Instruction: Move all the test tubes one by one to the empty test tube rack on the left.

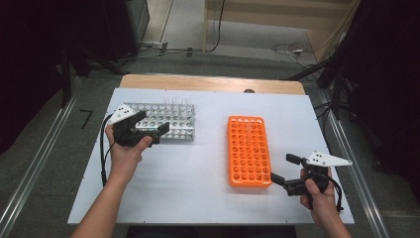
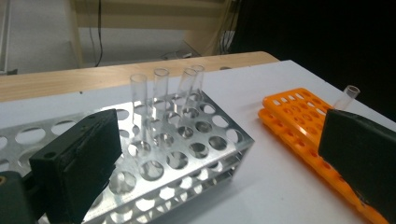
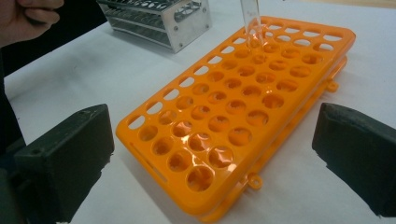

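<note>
Transferring clear glass tubes point(image 2: 161, 86) from perforated metal rack point(image 1: 166, 121) at ten o'clock to orange plastic rack point(image 1: 249, 151) at centre, apparently. Standing four upright in the metal rack's far holes; standing one point(image 3: 251, 21) already in the orange grid's far end. Hovering left gripper point(image 1: 148, 124) at the metal rack's near edge, jaws spread wide, gripping nothing. Waiting right gripper point(image 1: 283, 168) at four o'clock, jaws likewise apart, empty.

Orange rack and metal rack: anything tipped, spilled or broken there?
Nothing stands out. The orange plastic tube rack lies flat with one clear tube upright; four clear tubes stand in the perforated metal rack.
</note>
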Demonstrator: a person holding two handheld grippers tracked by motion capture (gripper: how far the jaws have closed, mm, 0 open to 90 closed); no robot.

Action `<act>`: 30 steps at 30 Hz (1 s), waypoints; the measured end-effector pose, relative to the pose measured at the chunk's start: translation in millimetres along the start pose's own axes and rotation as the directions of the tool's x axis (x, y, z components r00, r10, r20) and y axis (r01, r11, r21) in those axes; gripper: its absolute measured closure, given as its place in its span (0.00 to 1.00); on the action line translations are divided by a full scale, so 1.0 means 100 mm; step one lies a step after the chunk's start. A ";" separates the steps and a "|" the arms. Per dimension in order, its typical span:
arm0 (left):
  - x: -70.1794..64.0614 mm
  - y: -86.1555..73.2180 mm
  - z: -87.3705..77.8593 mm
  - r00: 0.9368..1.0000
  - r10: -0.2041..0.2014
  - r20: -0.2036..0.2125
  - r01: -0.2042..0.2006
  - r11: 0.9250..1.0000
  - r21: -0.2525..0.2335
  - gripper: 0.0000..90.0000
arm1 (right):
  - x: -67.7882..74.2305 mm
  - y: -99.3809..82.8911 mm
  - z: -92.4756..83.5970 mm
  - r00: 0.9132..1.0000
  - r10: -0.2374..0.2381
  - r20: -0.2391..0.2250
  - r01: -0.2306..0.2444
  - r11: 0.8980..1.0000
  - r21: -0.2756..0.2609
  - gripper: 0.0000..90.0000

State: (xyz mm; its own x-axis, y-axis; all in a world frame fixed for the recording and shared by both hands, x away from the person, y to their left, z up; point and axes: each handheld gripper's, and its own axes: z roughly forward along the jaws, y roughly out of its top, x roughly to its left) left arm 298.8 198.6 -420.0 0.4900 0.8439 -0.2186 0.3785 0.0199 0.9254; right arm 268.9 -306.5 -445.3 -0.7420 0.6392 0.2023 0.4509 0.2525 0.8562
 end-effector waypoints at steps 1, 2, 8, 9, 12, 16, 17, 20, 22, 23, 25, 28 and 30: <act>-0.02 -0.02 -0.03 1.000 0.002 0.004 -0.002 1.000 0.002 0.00 | -0.01 0.02 0.02 1.000 -0.006 0.001 0.006 1.000 -0.002 0.00; -0.04 -0.04 -0.05 1.000 0.008 0.005 -0.008 1.000 0.002 0.00 | -0.01 0.03 0.03 1.000 -0.007 0.003 0.007 1.000 -0.004 0.00; -0.16 -0.17 -0.23 1.000 0.022 0.017 -0.022 1.000 -0.010 0.00 | -0.04 0.17 0.17 1.000 -0.012 -0.015 0.012 1.000 -0.012 0.00; -0.18 -0.19 -0.25 1.000 0.027 0.014 -0.027 1.000 -0.005 0.00 | -0.04 0.19 0.20 1.000 -0.017 -0.017 0.017 1.000 -0.010 0.00; -0.22 -0.27 -0.33 0.999 0.027 0.019 -0.027 1.000 0.002 0.00 | -0.05 0.25 0.28 0.999 -0.021 -0.026 0.021 1.000 -0.013 0.00; -0.28 -0.38 -0.42 0.999 0.029 0.028 -0.029 1.000 -0.002 0.00 | -0.07 0.33 0.38 0.999 -0.025 -0.035 0.024 0.999 -0.021 0.00; -0.29 -0.40 -0.44 0.999 0.026 0.028 -0.026 1.000 -0.005 0.00 | -0.08 0.35 0.41 0.999 -0.026 -0.034 0.026 0.999 -0.019 0.00; -0.33 -0.47 -0.50 0.999 0.040 0.016 -0.040 0.999 0.003 0.00 | -0.10 0.40 0.48 0.999 -0.024 -0.032 0.024 1.000 -0.017 0.02; -0.35 -0.52 -0.52 0.999 0.038 0.018 -0.038 0.999 0.004 0.00 | -0.12 0.43 0.53 0.999 -0.020 -0.035 0.020 1.000 -0.015 0.03; -0.36 -0.53 -0.53 0.999 0.043 0.017 -0.043 0.999 0.008 0.00 | -0.14 0.44 0.55 0.999 -0.015 -0.039 0.015 1.000 -0.014 0.03; -0.38 -0.57 -0.56 0.999 0.038 0.025 -0.038 0.999 0.009 0.00 | -0.17 0.47 0.60 0.999 -0.017 -0.031 0.017 1.000 -0.001 0.04; -0.41 -0.62 -0.61 0.999 0.032 0.035 -0.033 0.999 0.010 0.00 | -0.21 0.49 0.71 0.999 -0.020 -0.030 0.021 1.000 0.020 0.09; -0.43 -0.65 -0.62 0.999 0.033 0.036 -0.033 0.999 0.010 0.00 | -0.24 0.49 0.78 1.000 -0.016 -0.013 0.017 0.999 0.029 0.17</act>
State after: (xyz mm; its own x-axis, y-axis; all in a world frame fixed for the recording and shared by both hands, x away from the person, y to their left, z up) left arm 204.4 193.9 -451.7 0.5303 0.8241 -0.1992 0.3698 -0.0135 0.9290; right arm 347.7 -252.9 -445.6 -0.7554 0.6258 0.1942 0.4527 0.2843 0.8451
